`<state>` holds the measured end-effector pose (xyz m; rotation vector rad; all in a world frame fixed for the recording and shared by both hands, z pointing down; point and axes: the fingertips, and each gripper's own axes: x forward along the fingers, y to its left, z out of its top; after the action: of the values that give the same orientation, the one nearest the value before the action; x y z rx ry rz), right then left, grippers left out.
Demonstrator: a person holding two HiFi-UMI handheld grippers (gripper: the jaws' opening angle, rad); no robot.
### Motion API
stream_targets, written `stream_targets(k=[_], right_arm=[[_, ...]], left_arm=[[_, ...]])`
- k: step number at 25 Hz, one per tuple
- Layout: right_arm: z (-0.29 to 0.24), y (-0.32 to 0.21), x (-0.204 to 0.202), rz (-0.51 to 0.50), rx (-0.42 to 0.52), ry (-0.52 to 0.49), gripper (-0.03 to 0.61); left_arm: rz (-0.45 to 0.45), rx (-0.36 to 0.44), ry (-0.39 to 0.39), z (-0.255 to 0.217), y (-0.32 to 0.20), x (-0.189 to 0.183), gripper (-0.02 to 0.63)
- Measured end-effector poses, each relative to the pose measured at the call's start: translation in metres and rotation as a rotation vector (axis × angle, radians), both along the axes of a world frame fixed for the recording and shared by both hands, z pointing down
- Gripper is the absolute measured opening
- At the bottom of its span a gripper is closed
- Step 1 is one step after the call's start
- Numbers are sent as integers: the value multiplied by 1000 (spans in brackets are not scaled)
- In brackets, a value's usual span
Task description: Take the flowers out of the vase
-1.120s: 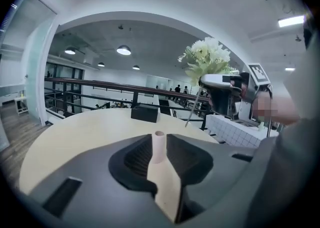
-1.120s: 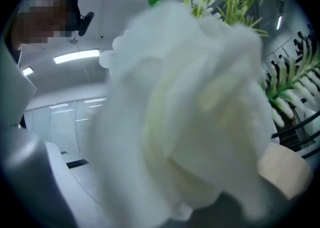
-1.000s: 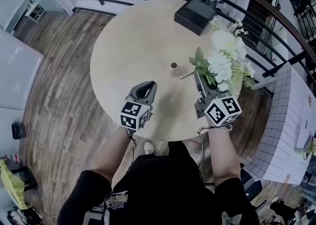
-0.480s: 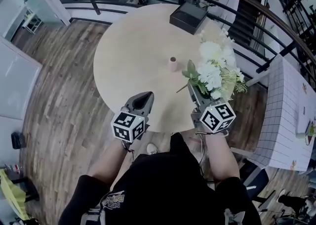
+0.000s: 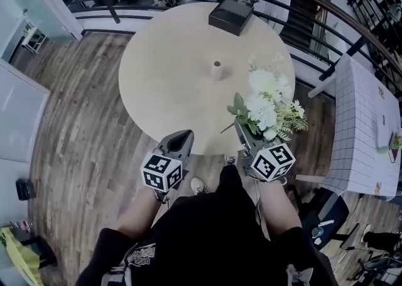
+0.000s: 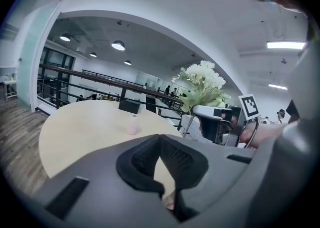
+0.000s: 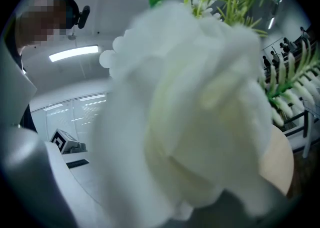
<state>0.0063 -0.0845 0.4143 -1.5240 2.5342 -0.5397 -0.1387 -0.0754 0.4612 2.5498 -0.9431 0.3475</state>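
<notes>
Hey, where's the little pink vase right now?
In the head view the small pink vase stands upright near the middle of the round beige table, between the black box at the far edge and the white flowers in the right gripper.

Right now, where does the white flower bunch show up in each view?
Head view: white flower bunch, right of centre at the table's edge, in the right tongs.
Left gripper view: the bunch upper right of centre, above those tongs.
Right gripper view: the bunch fills most of the frame, blurred.
Shared landmark: the round table, a sliver at right in the right gripper view.
</notes>
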Motion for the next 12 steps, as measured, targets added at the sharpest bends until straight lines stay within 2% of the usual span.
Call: stream_targets(k=[7, 12], right_arm=[[8, 37, -12, -21, -22, -1, 78], [9, 67, -8, -73, -32, 4, 78]], left_arm=[[-1, -9, 15, 2, 32, -2, 6], [-31, -21, 26, 2, 60, 13, 6]])
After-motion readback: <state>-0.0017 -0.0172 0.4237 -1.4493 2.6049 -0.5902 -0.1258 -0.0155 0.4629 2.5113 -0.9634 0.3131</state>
